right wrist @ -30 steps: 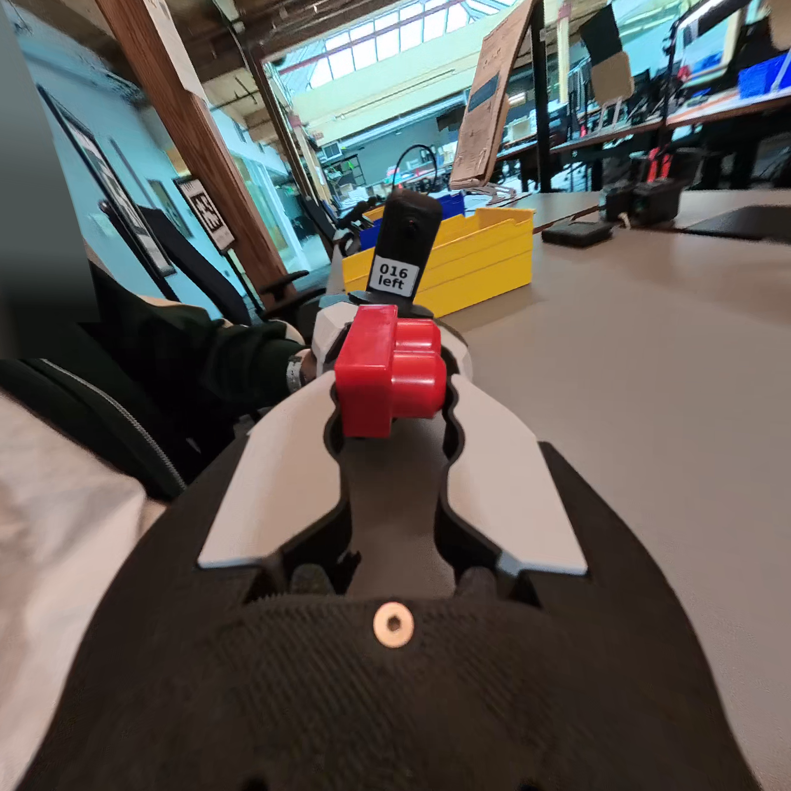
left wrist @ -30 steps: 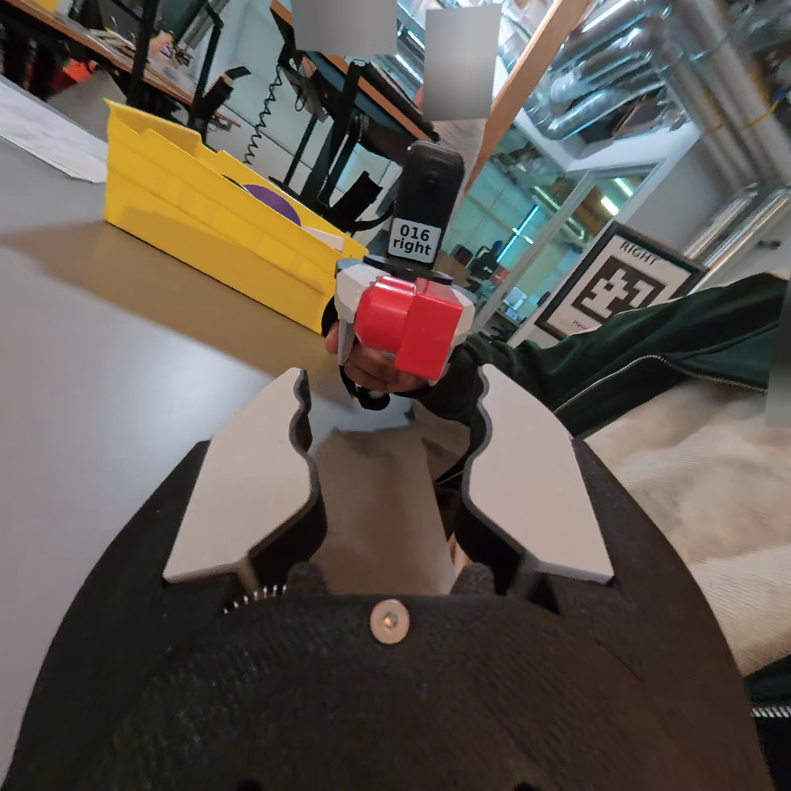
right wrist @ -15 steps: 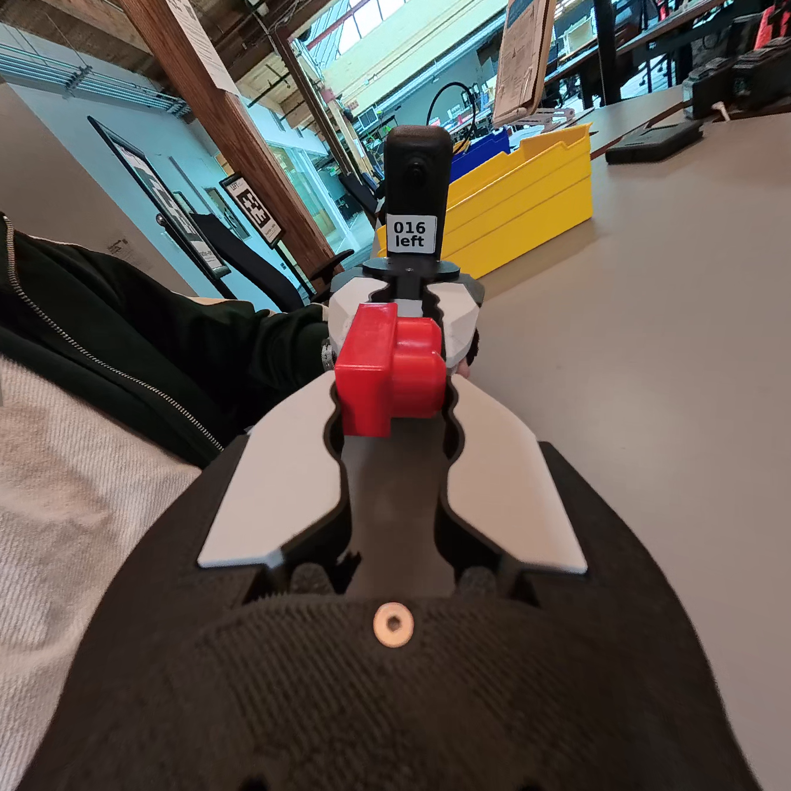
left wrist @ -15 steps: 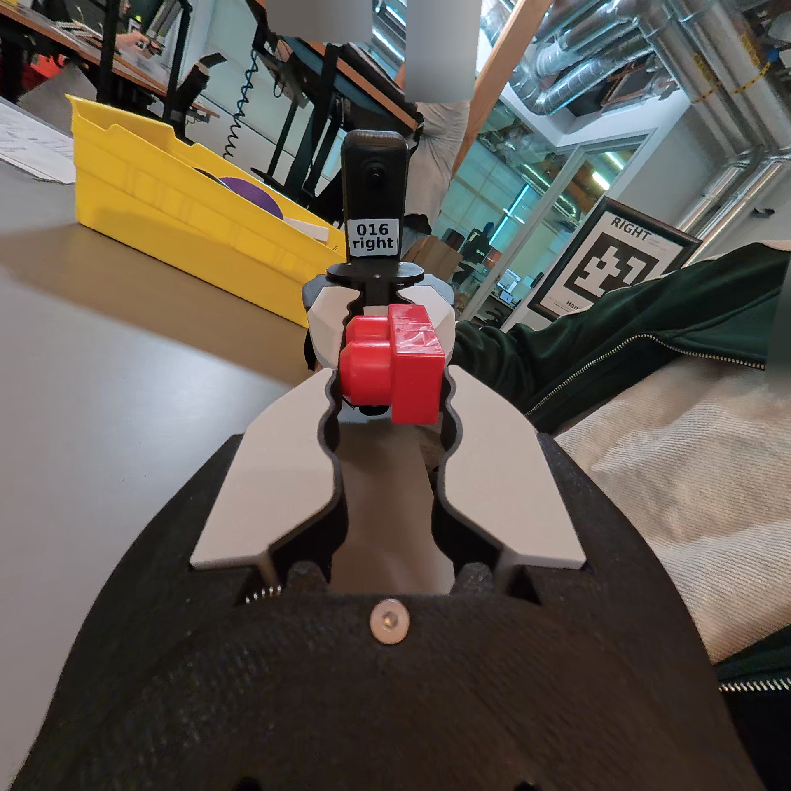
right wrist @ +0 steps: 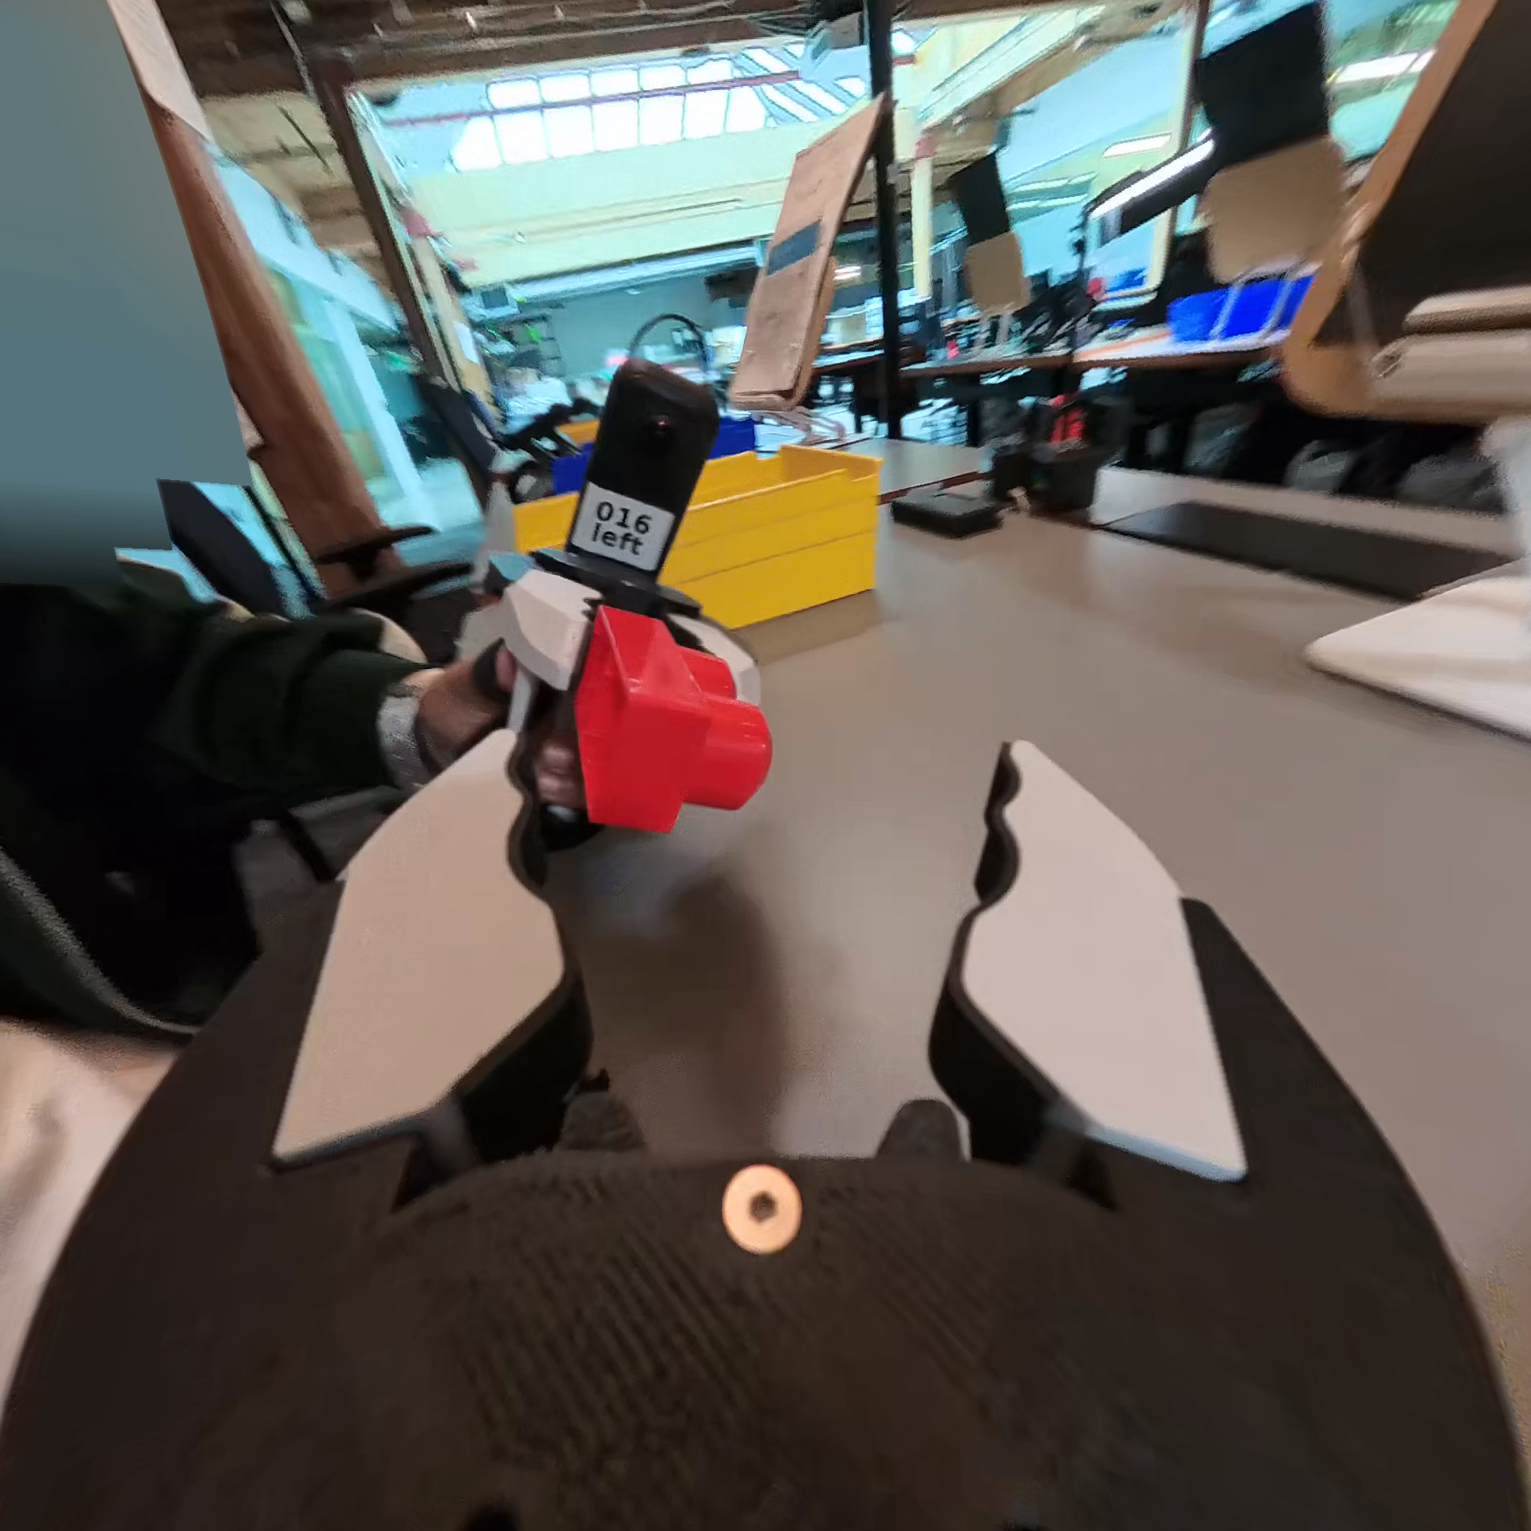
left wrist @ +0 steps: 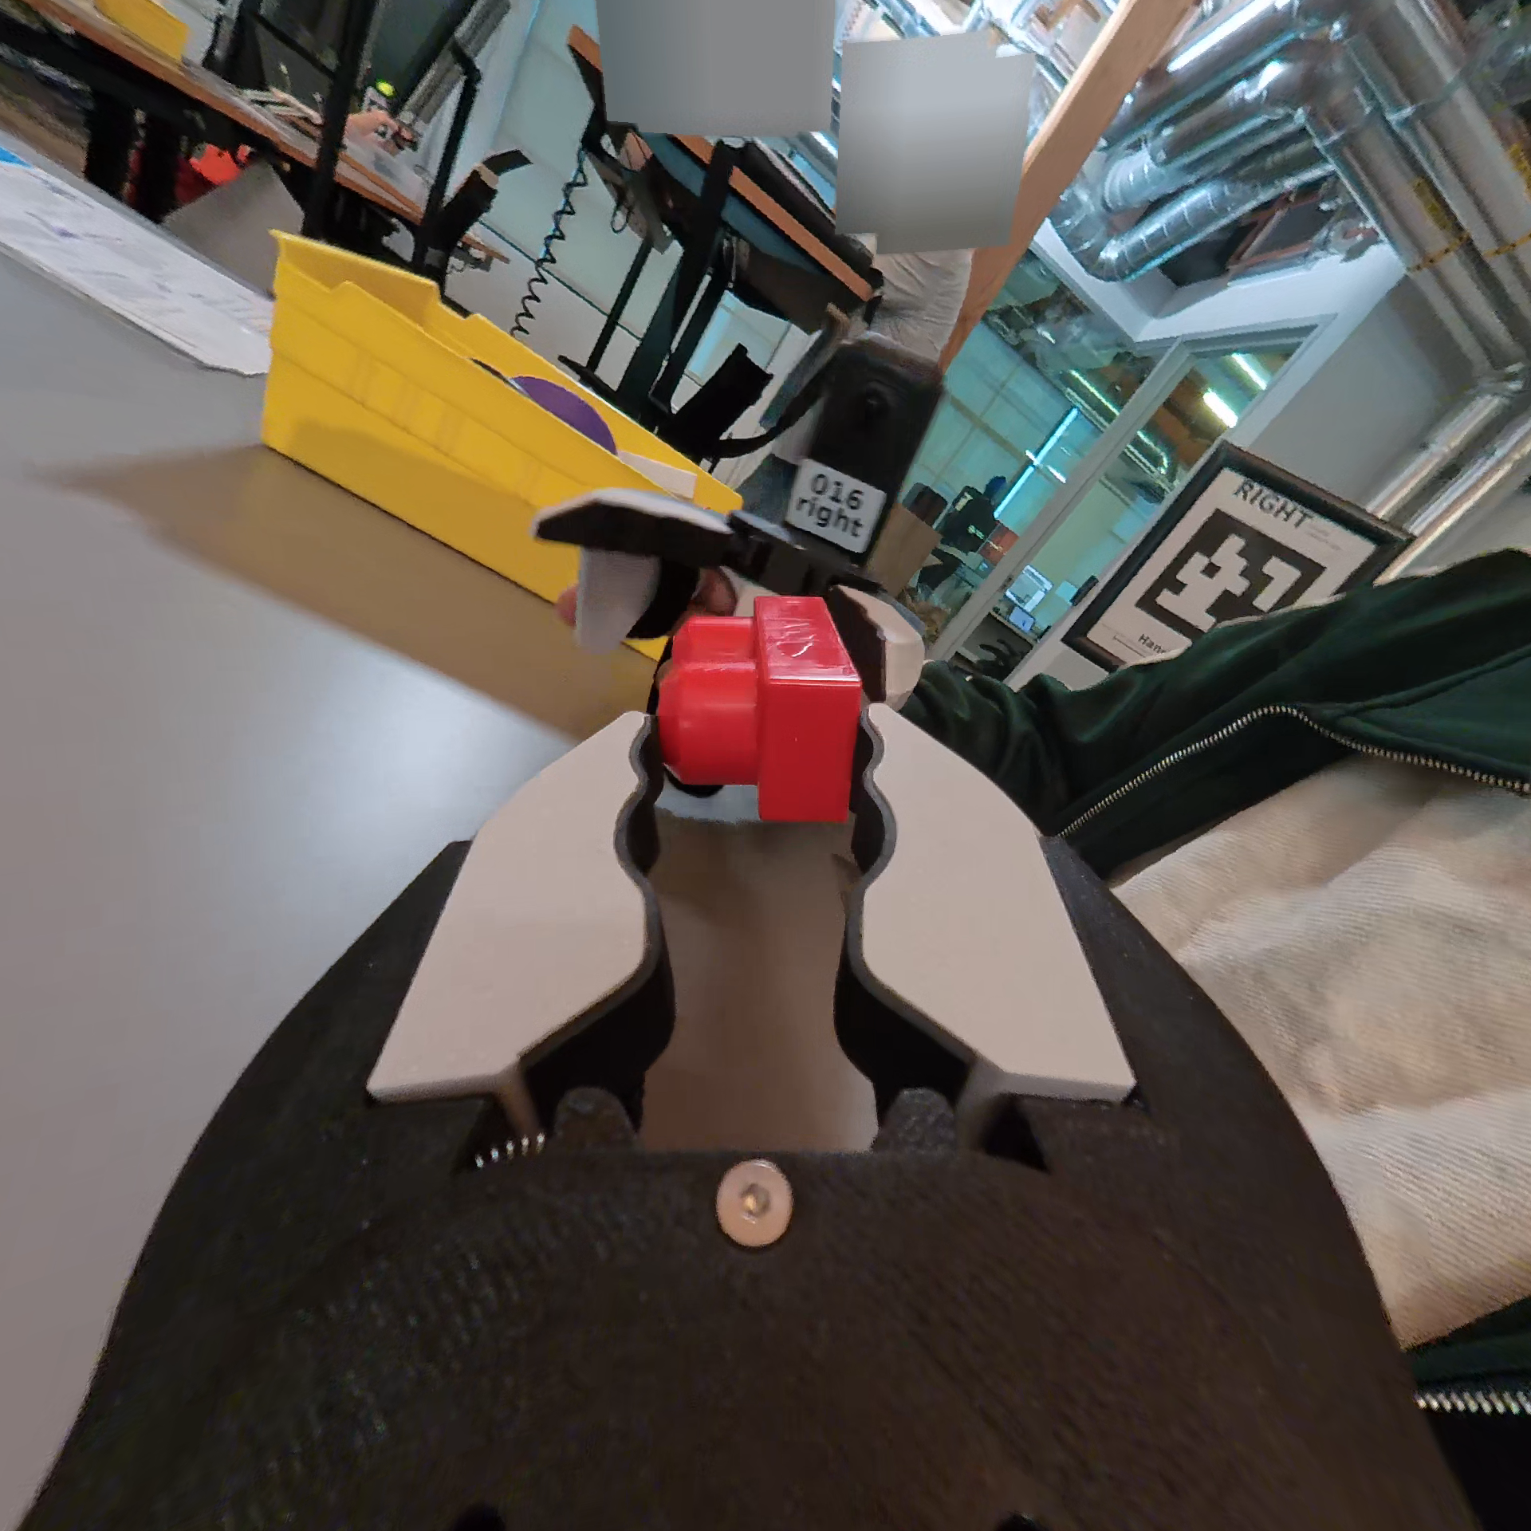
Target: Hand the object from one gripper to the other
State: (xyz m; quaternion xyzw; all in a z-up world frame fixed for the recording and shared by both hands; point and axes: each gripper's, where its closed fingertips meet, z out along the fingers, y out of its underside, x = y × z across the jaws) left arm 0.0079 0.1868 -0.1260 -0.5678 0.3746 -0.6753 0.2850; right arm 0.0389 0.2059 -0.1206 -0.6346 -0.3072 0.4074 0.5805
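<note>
The red block (left wrist: 762, 712), a cuboid with a rounded stub on one side, is clamped between the tips of my left gripper (left wrist: 755, 729), above the table. My right gripper (right wrist: 760, 750) is open and empty, with its jaws spread wide. In the right wrist view the red block (right wrist: 663, 729) sits ahead and to the left, just off the right gripper's left fingertip (right wrist: 518, 762) and apart from it. In the left wrist view the right gripper's spread fingers (left wrist: 609, 605) show just behind the block.
A yellow bin (left wrist: 398, 398) stands on the grey table (left wrist: 166, 746) behind the grippers; it also shows in the right wrist view (right wrist: 787, 538). A person's dark green sleeve (left wrist: 1243, 679) is on the right. A white object (right wrist: 1450, 654) and black flat items (right wrist: 1284, 538) lie far right.
The left gripper closed on the red block while the right still held it. The right gripper has now opened, let go and drawn back a little.
</note>
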